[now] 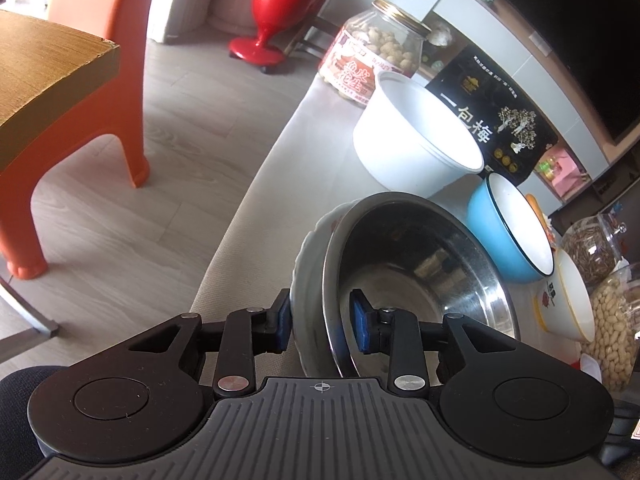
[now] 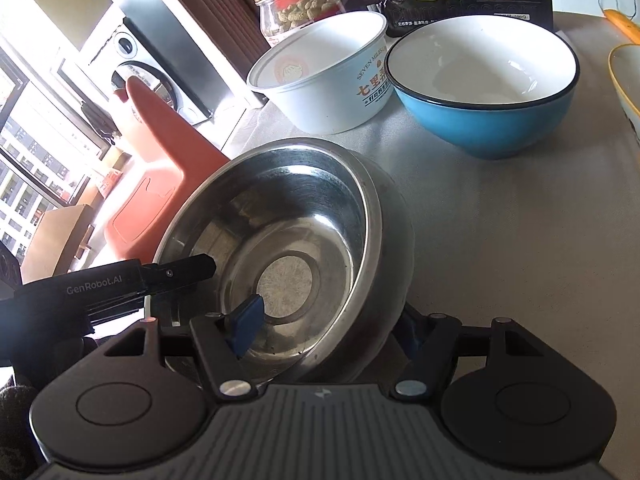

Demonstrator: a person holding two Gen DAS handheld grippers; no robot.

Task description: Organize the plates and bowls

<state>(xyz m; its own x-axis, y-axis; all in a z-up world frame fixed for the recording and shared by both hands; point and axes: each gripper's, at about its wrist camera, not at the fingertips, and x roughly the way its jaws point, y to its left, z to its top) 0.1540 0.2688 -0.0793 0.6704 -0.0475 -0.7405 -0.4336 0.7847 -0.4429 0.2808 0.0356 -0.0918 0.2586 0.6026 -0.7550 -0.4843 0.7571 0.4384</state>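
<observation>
Left wrist view: the left tongs [image 1: 320,320] straddle the near rims of the shiny stainless steel bowl [image 1: 420,264] and the pale ceramic plate [image 1: 310,264] under it, one pad inside, one outside; whether they pinch is unclear. Steel is stiff, light and slippery; the plate looks fragile.

Right wrist view: the right tongs [image 2: 328,328] grip the steel bowl's near rim, tilted at the near left of the grey tabletop [image 2: 520,260].
</observation>
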